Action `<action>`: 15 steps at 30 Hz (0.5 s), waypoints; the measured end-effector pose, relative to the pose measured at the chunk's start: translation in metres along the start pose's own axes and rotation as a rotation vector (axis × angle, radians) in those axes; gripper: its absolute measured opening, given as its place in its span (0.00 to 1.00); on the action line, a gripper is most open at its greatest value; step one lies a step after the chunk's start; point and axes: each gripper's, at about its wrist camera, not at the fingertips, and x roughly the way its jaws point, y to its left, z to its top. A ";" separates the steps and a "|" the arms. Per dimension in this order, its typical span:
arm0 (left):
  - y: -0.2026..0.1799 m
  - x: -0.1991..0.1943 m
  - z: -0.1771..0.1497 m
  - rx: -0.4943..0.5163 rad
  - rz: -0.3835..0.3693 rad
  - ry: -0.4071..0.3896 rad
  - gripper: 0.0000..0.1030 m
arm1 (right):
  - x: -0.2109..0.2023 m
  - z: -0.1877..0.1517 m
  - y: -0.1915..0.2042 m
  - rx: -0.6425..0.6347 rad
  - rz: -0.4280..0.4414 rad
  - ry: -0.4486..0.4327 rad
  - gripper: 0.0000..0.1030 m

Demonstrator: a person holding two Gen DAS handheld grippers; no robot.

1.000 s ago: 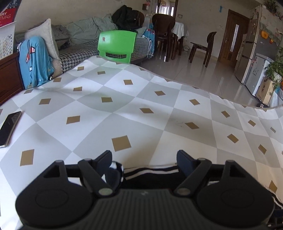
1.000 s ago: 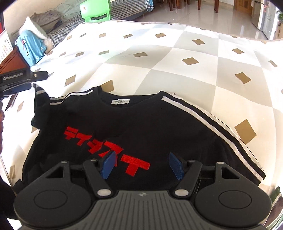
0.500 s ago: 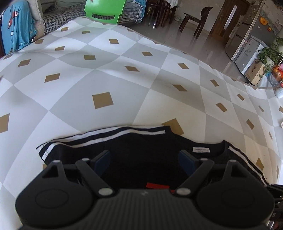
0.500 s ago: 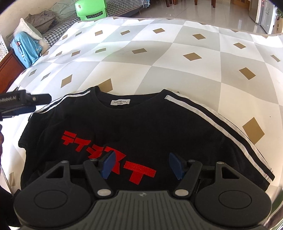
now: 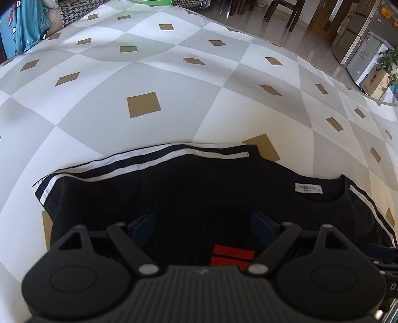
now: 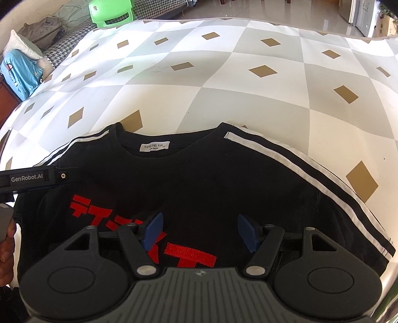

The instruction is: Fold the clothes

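Observation:
A black T-shirt (image 5: 199, 193) with white shoulder stripes, a red print and a white neck label lies flat, front up, on the checked tablecloth (image 5: 139, 74). My left gripper (image 5: 202, 223) hovers over its left shoulder and chest, pointing steeply down, open with nothing between its blue pads. In the right wrist view the T-shirt (image 6: 211, 179) fills the lower half. My right gripper (image 6: 200, 229) stands open above the red print, pads apart and gripping nothing. The left tool's black bar (image 6: 29, 179) reaches in over the left sleeve.
The tablecloth (image 6: 223, 74) stretches far beyond the collar to the table's far edge. A green chair (image 6: 112, 12) and a sofa with blue clothing (image 6: 20, 72) lie behind. A hand (image 6: 7, 238) shows at the left edge. A fridge (image 5: 360, 47) stands at the far right.
The left gripper has tilted down and sunk toward the shirt, so the shoulder, collar and label now fill its view; its jaws stand slightly wider. The right gripper has dropped a little closer.

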 end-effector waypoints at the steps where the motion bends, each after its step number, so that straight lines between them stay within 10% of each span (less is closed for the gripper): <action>1: -0.001 0.002 0.000 0.008 0.008 0.001 0.81 | 0.002 0.000 0.000 -0.002 -0.005 0.004 0.63; 15: -0.022 0.023 0.002 0.116 0.127 -0.027 0.97 | 0.022 0.009 0.019 -0.096 -0.104 -0.036 0.75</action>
